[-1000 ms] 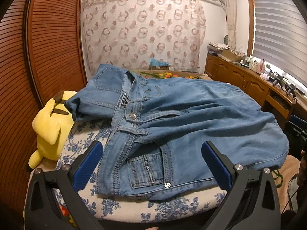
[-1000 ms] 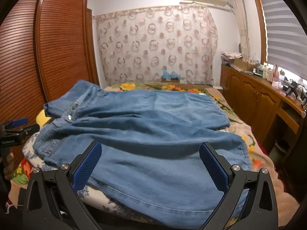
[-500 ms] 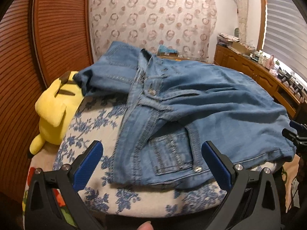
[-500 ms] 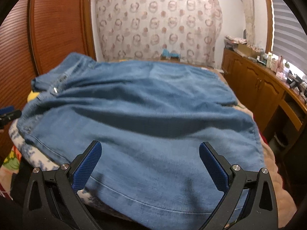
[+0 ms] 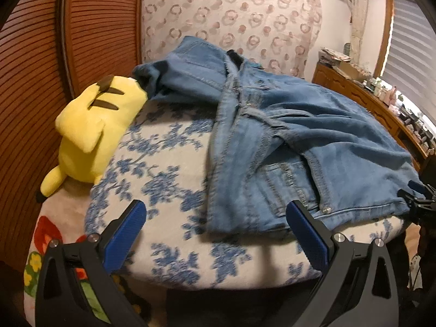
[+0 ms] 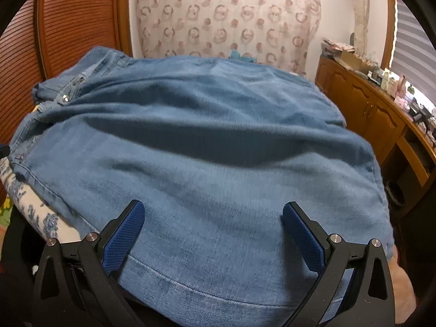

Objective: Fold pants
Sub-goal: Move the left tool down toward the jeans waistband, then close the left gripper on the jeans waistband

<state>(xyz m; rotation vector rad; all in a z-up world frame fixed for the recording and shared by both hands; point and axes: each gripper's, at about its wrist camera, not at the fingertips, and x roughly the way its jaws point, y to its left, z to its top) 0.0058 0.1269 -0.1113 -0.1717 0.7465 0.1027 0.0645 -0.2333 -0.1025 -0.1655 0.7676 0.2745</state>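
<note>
Jeans [image 5: 286, 136] are still just a rumpled heap on the bed [image 5: 163, 169], nothing neatly folded yet, and both the left gripper [image 5: 215, 234] and right gripper [image 6: 212, 231] hang wide open, empty.

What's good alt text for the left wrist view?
Open left gripper hovers over a blue-floral cushion, its right finger at the near waistband corner of blue jeans spread across it. A yellow plush toy lies left of the cushion; the right gripper shows at the far right edge.
</note>
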